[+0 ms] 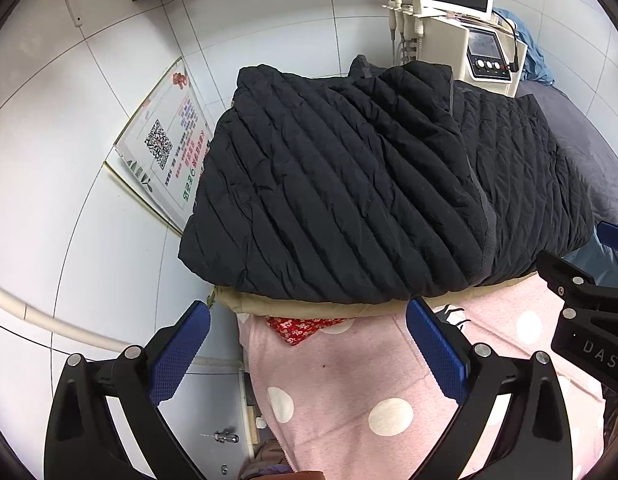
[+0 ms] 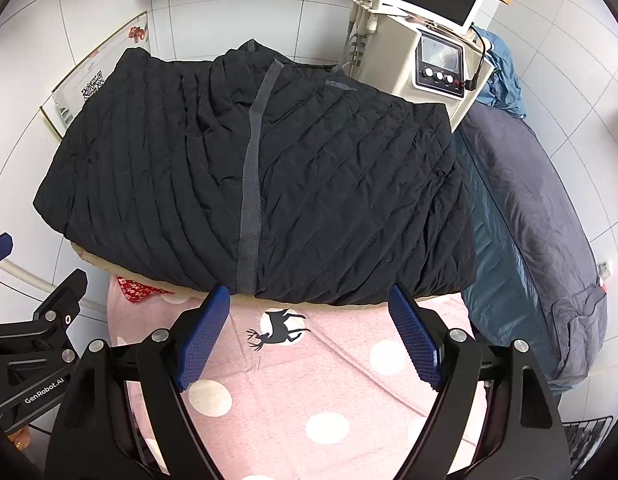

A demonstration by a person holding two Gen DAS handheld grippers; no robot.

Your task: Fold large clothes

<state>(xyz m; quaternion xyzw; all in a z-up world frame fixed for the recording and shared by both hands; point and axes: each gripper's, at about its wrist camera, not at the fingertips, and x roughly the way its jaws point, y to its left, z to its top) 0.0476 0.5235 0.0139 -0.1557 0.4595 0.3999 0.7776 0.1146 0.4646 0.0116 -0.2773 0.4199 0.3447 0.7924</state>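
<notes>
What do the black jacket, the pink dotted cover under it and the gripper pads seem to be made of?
Black jacket: likely thin matte woven synthetic over padding, judging by its puffy stitched channels and fine crinkles. Pink dotted cover: soft, slightly fuzzy fabric, perhaps fleece or brushed cotton; dull surface, gentle creases. Pads on the right gripper: blue rubber or plastic with a fine grid texture.

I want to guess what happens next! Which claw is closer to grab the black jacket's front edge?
The right claw, probably. Its open blue tips sit right at the black jacket's near hem by the grey strip; the left claw hangs partly off the side.
</notes>
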